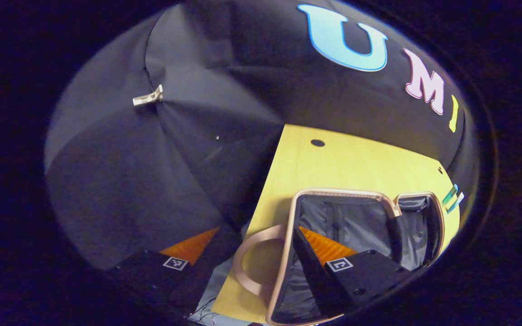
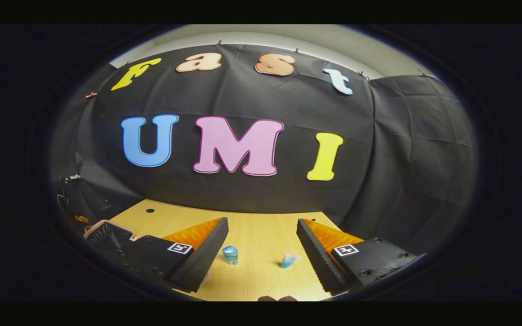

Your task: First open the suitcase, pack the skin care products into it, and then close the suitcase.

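Suitcase open on table; both tools spread wide, empty: left, right.

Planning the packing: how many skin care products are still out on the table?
2. A bottle stands upright between the right gripper fingers; a tilted tube lies just right of it. Others may be hidden behind the fingers.

A light wooden table carries everything, with a small round dark hole near its far edge. The open suitcase lies flat on the table, its grey lining up and its pale handle lying on the wood beside it. Well apart from the suitcase stand a small blue-capped jar and, beyond that, a small tilted blue tube.
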`<state>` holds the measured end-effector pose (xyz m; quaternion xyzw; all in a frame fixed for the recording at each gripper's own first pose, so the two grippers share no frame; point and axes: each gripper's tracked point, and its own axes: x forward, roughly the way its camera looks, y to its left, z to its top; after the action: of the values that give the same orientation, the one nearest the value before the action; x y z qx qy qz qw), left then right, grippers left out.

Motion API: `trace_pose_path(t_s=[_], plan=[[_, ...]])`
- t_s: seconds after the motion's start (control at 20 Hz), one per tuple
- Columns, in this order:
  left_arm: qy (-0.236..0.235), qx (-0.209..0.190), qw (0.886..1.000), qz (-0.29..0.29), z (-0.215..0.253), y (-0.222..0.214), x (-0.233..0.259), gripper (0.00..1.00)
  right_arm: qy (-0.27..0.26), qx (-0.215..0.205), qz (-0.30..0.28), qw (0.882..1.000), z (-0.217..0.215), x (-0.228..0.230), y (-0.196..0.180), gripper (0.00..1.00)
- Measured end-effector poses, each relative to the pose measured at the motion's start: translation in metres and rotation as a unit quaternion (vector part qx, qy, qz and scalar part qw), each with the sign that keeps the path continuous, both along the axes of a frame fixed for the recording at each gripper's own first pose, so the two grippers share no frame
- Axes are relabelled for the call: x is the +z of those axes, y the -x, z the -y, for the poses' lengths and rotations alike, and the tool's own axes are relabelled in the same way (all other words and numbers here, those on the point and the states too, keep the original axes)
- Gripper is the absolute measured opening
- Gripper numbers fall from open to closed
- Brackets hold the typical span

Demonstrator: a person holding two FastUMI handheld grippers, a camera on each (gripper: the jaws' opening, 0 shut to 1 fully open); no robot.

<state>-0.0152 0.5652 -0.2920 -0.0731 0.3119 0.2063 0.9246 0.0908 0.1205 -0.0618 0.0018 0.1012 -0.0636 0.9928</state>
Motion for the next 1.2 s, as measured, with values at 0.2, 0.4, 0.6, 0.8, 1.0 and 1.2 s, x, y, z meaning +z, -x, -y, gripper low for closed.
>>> trace_pose_path(t_s=[0.2,0.4,0.6,0.8,1.0,1.2], plan=[[-0.033,-0.053,0.994,0.092,0.077,-0.025,0.075,0.95,0.011,-0.006,-0.001,1.0,0.011,-0.017,-0.007,0.96],[-0.014,-0.107,0.981,0.163,0.181,-0.055,0.131,0.96,0.004,-0.011,-0.01,1.0,0.026,-0.038,-0.015,0.96],[0.033,-0.172,0.964,0.2,0.298,-0.09,0.141,0.96,-0.017,-0.004,-0.051,0.999,0.043,-0.079,-0.022,0.99],[0.047,-0.237,0.952,0.189,0.4,-0.124,0.123,0.96,-0.028,0.004,-0.085,0.996,0.066,-0.109,-0.03,0.96],[0.063,-0.296,0.939,0.16,0.482,-0.153,0.093,0.96,-0.028,0.026,-0.105,0.994,0.082,-0.133,-0.038,0.97],[0.091,-0.331,0.931,0.122,0.547,-0.186,0.053,0.96,-0.044,0.069,-0.136,0.987,0.087,-0.176,-0.044,0.97]])
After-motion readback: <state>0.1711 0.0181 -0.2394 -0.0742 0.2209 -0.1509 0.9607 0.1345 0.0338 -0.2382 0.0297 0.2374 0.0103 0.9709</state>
